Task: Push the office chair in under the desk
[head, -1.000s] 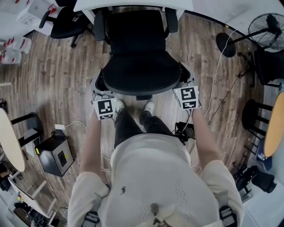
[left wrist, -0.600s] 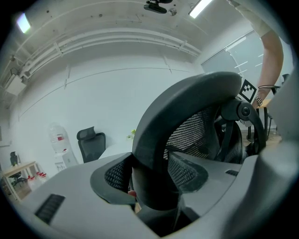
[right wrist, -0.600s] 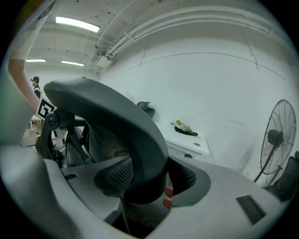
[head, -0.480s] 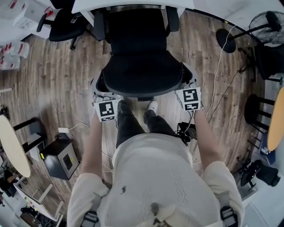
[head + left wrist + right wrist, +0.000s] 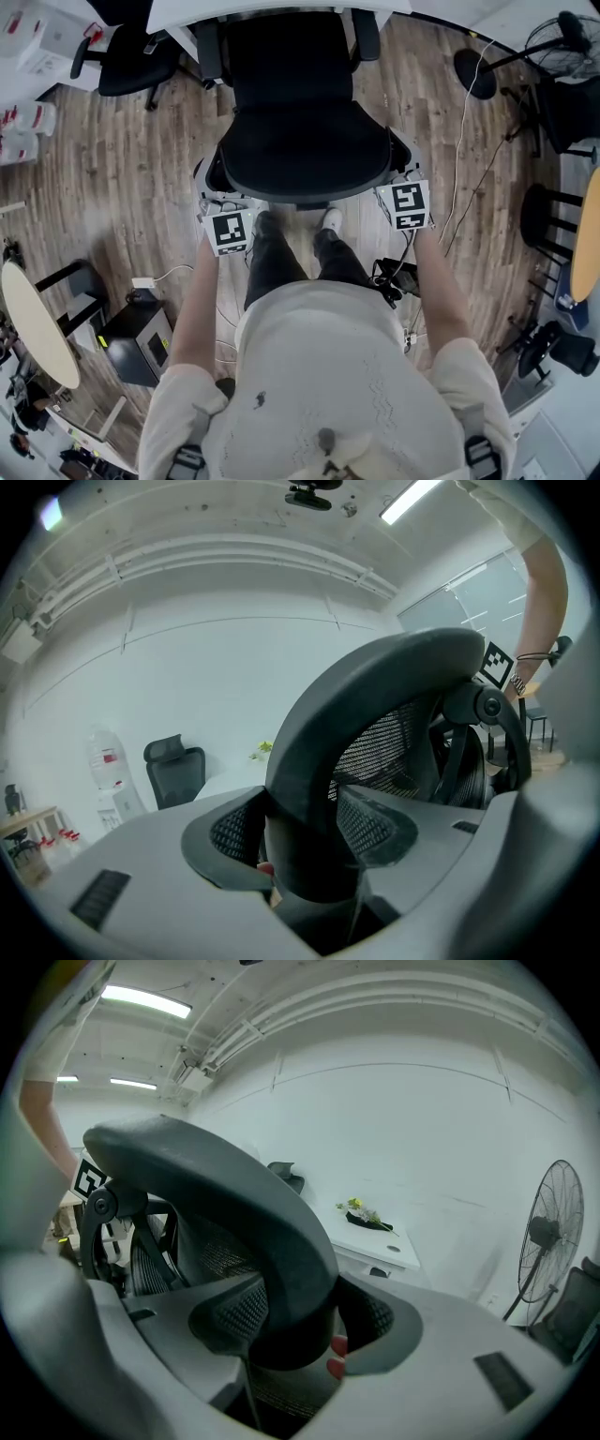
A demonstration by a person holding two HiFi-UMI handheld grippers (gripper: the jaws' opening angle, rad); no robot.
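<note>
Both grippers clamped on the office chair, which sits partway under the desk.
Your left gripper pinches the backrest's thick dark rim at its left corner, a pad pressed on either side. Your right gripper grips the right corner the same way. The chair stands on the wood floor straight ahead, backrest toward you. Seat front is beneath the white desk edge, armrests just at it. Your shoes are close behind the backrest.

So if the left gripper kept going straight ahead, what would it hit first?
The chair back: its rim sits clamped between the jaws of the left gripper. Beyond it comes probably the desk, though depth is hard to judge.
</note>
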